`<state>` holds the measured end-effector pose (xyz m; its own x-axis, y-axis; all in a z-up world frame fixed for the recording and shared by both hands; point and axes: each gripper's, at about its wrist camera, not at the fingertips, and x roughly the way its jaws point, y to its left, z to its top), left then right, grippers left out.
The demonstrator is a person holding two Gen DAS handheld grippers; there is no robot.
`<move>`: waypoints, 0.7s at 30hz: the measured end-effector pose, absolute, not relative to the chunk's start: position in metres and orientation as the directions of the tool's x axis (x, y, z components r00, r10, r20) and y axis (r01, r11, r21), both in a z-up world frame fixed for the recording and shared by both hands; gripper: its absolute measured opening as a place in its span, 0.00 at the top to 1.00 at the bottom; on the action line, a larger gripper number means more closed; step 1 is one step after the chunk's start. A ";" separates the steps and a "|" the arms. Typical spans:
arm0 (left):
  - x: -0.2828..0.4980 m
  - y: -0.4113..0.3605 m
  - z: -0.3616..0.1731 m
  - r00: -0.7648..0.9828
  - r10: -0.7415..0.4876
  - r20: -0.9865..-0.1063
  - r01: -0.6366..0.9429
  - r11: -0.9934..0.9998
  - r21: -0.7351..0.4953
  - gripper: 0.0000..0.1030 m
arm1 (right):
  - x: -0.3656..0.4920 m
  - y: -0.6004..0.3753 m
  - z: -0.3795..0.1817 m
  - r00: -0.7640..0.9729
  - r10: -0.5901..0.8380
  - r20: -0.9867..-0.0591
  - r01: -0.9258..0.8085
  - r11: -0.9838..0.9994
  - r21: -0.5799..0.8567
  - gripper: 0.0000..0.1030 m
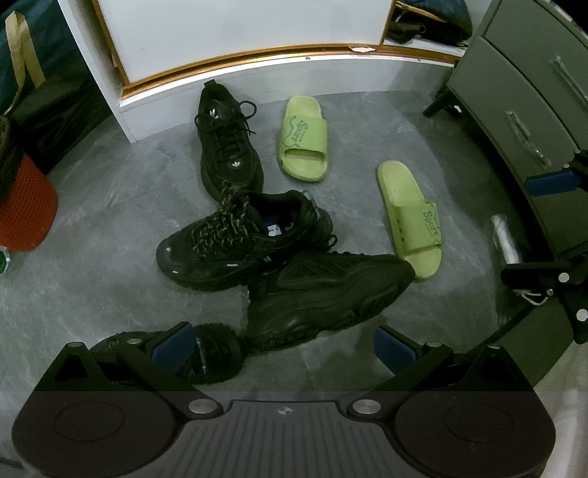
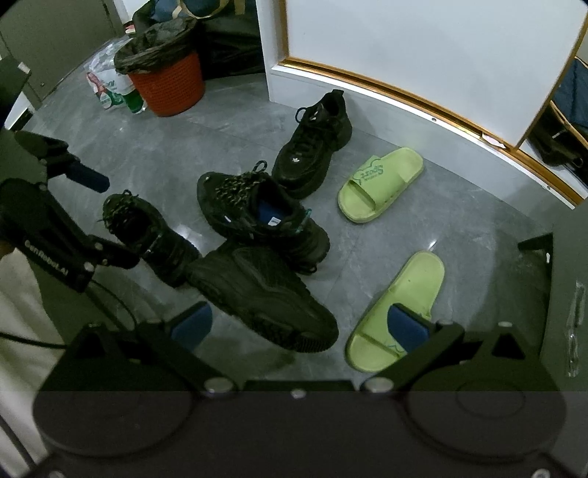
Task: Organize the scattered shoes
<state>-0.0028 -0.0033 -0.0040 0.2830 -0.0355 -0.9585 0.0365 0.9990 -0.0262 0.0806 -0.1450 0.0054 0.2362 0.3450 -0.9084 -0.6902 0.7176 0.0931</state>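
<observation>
Six shoes loose on the grey floor [image 1: 92,228]. Landmark: tipped black sneaker [image 1: 323,294], lying on its side mid-pile. Speckled-lace sneaker [image 1: 239,239] touches it on the far side; its likely mate [image 2: 147,235] sits just beside it, near the left claw [image 1: 283,345]. Third black sneaker [image 1: 228,147] is farther back by the white panel [image 1: 235,33]. One green slide [image 1: 411,220] touches its toe, other slide [image 1: 303,139] sits beyond. Right claw [image 2: 301,323] hovers over it. Both claws wide open, holding nothing. Judgement: grab the tipped sneaker first, pinch the collar, not laces, lift clear before untangling pairs.
</observation>
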 end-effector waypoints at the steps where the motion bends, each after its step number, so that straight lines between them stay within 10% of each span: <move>1: -0.003 -0.003 -0.004 0.283 -0.036 -0.958 0.035 0.999 -0.027 0.00 | 0.081 -0.145 0.005 0.236 0.345 -0.908 -0.691 0.717 0.093 0.00; 21: -0.002 -0.002 -0.004 0.277 -0.043 -0.960 0.035 0.999 -0.035 0.00 | 0.080 -0.143 0.007 0.229 0.352 -0.908 -0.701 0.706 0.097 0.00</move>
